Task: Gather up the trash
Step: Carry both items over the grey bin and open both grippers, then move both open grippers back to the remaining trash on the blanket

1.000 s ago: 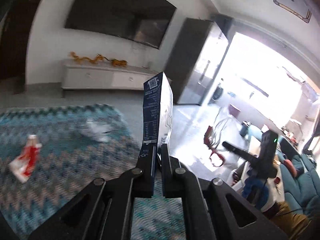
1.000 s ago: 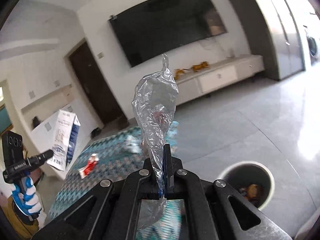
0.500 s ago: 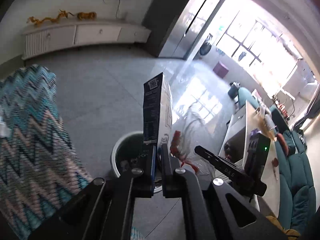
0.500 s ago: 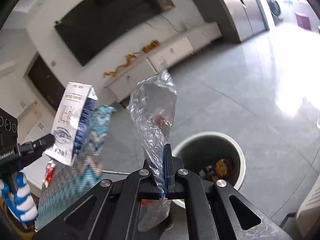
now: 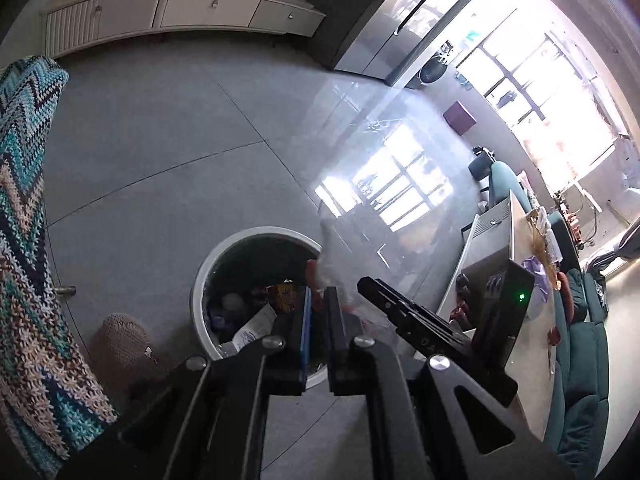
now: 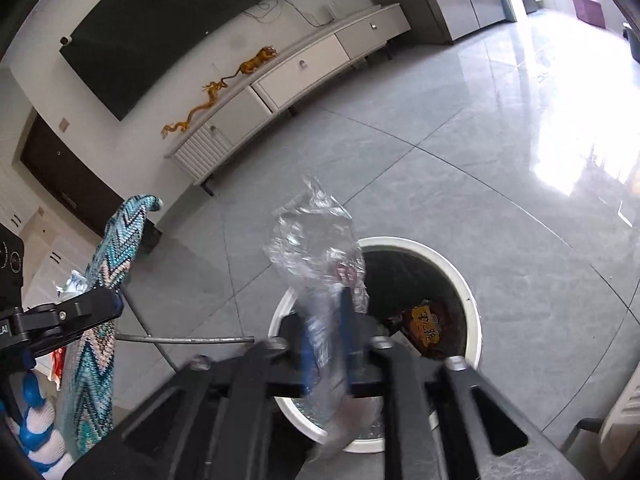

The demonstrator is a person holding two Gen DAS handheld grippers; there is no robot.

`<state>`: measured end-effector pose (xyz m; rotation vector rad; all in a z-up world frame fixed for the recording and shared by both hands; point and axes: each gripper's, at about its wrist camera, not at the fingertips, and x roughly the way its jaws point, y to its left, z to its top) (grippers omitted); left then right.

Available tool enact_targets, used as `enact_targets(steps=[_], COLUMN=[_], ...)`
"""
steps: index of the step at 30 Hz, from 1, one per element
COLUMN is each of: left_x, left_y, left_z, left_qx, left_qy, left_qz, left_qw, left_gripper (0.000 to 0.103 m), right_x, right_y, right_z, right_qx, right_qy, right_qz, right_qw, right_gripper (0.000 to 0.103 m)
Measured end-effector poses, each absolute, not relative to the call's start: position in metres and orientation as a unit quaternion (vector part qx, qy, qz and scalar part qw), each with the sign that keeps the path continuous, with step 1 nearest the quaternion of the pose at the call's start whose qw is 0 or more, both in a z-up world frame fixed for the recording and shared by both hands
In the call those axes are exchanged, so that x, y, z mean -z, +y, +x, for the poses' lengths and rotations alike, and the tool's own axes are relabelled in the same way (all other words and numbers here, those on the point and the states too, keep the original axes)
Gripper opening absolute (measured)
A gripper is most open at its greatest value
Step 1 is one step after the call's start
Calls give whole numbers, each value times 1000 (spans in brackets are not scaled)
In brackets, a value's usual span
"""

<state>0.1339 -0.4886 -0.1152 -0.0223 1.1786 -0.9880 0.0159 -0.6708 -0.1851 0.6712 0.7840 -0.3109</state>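
Note:
A round white trash bin [image 5: 208, 276] with a dark liner stands on the grey tile floor and holds several pieces of trash; it also shows in the right wrist view [image 6: 470, 300]. My left gripper [image 5: 316, 312] hovers over the bin, jaws slightly apart with nothing between them. A white carton [image 5: 252, 330] lies inside the bin. My right gripper [image 6: 326, 330] is over the bin's near rim, its jaws parted around a crumpled clear plastic wrapper [image 6: 316, 252] that stands blurred between them.
A zigzag-patterned blue rug [image 5: 28, 240] lies left of the bin, also visible in the right wrist view [image 6: 100, 320]. A white TV cabinet [image 6: 288, 80] lines the far wall. A low table [image 5: 516, 280] and teal sofa [image 5: 580, 380] stand at the right.
The white carton has left my left gripper and lies in the bin. My right gripper's jaws have parted around the plastic wrapper. Both grippers moved closer over the bin.

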Motion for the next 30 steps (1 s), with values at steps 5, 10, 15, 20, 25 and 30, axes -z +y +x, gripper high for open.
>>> enact_targets(steps=[5, 10, 15, 20, 25, 30], left_x=[101, 74, 35, -1, -38, -72], left_y=[-471, -442, -402, -343, -261, -187], left_z=[126, 117, 99, 83, 69, 52], left_qx=[442, 432, 405, 365, 320, 278], left_qy=[521, 491, 446, 396, 335, 293], left_qz=[-10, -10, -3, -10, -39, -51], left_qw=[730, 756, 798, 842, 885, 913], left_gripper=[44, 50, 50, 50, 50, 58], right_x=[179, 149, 102, 40, -18, -60], right_y=[-669, -651, -615, -563, -508, -449], right_z=[3, -8, -15, -23, -33, -42], right_qx=[157, 166, 165, 162, 143, 112], right_qy=[364, 343, 318, 282, 239, 212], right_qz=[322, 307, 268, 208, 154, 110], right_qw=[860, 872, 894, 923, 948, 965], right_gripper=[49, 66, 85, 97, 103, 103])
